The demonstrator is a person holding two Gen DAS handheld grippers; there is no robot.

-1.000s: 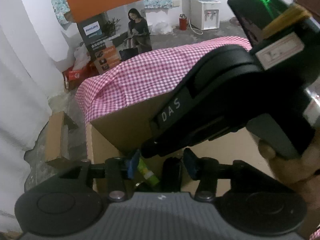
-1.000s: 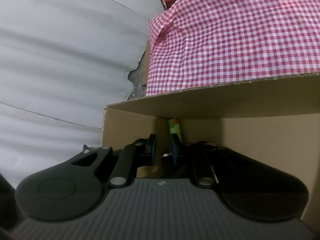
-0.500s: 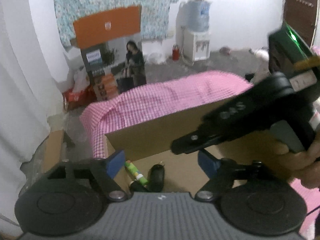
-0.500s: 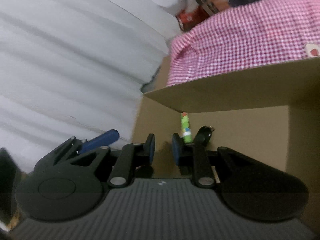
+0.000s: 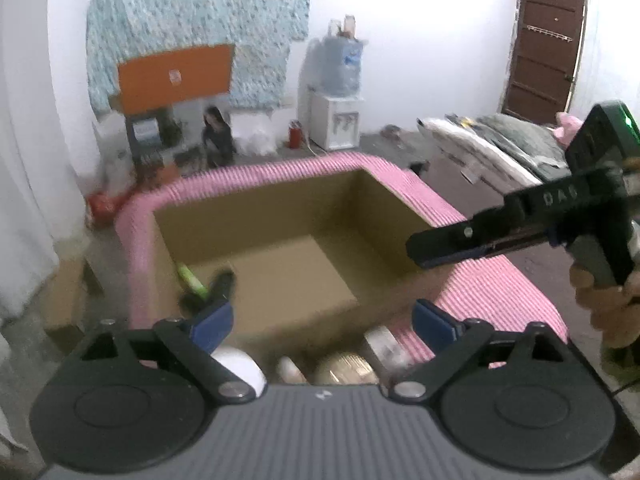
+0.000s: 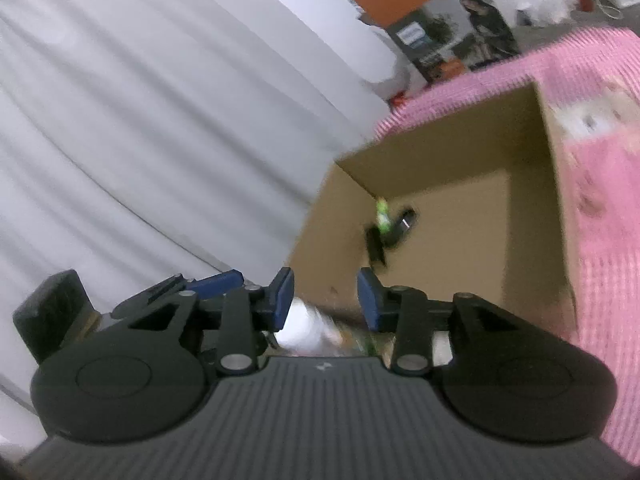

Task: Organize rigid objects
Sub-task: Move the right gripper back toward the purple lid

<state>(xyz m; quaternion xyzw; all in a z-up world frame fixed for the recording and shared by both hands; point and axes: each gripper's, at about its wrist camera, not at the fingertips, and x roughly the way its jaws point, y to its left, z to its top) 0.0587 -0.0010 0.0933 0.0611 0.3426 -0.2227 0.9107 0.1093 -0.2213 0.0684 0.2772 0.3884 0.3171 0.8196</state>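
An open cardboard box [image 5: 384,216] [image 6: 556,208] stands on a pink checked cloth [image 5: 496,280]. In its left corner lie a green tube [image 5: 192,278] [image 6: 382,212] and two small black items [image 5: 218,280] [image 6: 402,224]. My left gripper [image 5: 322,322] is open and empty above the box's near edge. Below it lie a white round object [image 5: 240,364], a gold-lidded jar [image 5: 346,366] and other small items. My right gripper [image 6: 324,300] is open and empty, held above the box; it also shows at right in the left wrist view [image 5: 440,250].
A white curtain [image 6: 140,120] hangs to the left. Beyond the table stand an orange and grey carton [image 5: 172,92], a water dispenser [image 5: 336,112] and a brown door [image 5: 544,48]. Bags lie on the floor at right [image 5: 500,140].
Both grippers have lifted up out of the box and pulled back. The left gripper opened wide after letting go of the black item; the right gripper opened as well.
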